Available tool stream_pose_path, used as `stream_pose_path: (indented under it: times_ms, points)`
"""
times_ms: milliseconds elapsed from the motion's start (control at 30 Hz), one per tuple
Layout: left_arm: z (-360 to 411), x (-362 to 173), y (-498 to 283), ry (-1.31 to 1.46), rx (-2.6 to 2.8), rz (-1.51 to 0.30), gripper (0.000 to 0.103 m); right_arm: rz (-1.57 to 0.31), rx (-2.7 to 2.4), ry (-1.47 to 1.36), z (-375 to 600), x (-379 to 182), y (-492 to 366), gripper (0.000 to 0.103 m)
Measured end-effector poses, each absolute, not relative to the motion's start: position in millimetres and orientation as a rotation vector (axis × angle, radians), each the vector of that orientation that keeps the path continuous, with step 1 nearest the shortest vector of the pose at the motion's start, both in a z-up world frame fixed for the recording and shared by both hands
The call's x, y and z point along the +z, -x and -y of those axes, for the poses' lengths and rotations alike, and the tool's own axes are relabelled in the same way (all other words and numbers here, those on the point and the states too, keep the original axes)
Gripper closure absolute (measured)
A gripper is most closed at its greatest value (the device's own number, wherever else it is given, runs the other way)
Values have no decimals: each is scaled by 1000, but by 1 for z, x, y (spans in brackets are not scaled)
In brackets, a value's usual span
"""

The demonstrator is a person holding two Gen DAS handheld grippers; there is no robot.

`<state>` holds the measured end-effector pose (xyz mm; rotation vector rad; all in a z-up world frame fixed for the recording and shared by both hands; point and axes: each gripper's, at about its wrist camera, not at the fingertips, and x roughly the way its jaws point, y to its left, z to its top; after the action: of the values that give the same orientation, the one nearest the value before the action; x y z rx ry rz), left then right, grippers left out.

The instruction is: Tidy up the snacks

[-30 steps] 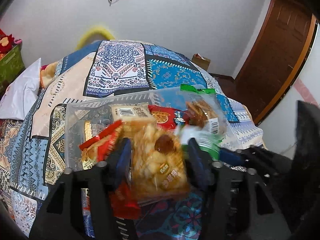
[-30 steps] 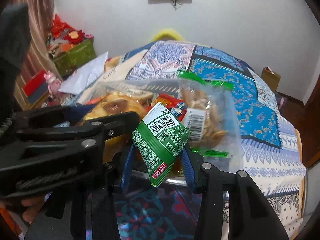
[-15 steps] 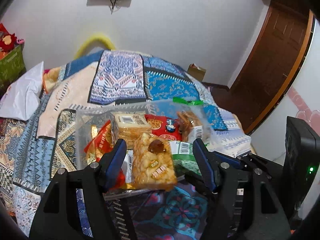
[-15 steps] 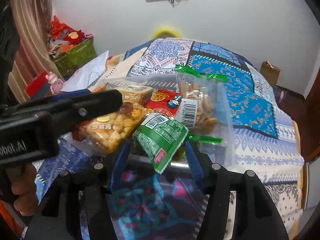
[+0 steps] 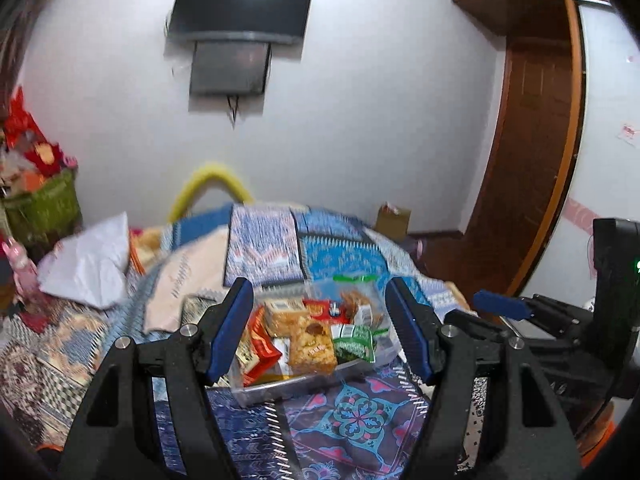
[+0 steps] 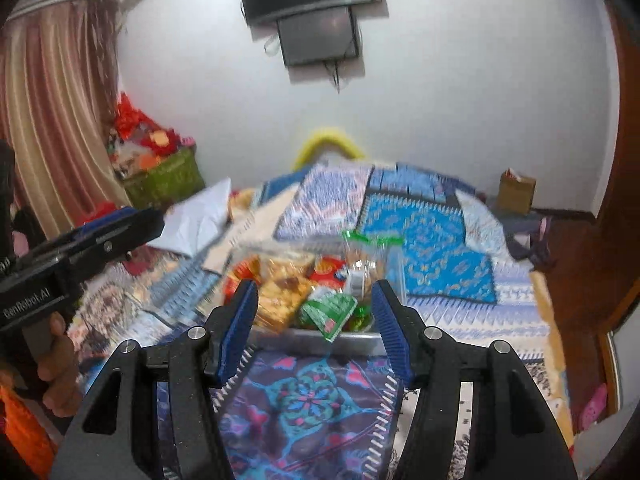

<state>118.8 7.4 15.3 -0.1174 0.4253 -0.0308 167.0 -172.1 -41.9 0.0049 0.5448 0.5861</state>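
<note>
On the bed I see one clear plastic tray (image 5: 280, 388), packed with snacks. Contents I can tell apart: puffed-rice bar (image 5: 312, 346), golden, lying flat at the front; green packet (image 5: 354, 342) just to its right, barcode up; red packets (image 5: 258, 346) on the left; clear bag of biscuits (image 5: 354, 300), green-sealed, upright at the back.
</note>
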Motion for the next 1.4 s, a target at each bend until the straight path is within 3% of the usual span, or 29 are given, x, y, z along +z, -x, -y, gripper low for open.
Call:
stream_pose_path:
  times_ms: [100,167,333,400,1400]
  points:
    - [-6,29,-90,107,-28,-365,31,-462,577,-17,178,-24,-142,37]
    - [-5,34,-76,102,-28,-338,19,-418,574,-25,182,-15,-129,28]
    - [2,43,-49,59,-2,-277,4,-326,562,-29,185,2,-102,10]
    - [2,44,-42,61,3,-264,3,-301,555,-34,187,4,-95,0]
    - [4,39,-30,79,-25,-280,3,-288,539,-14,191,-2,-79,0]
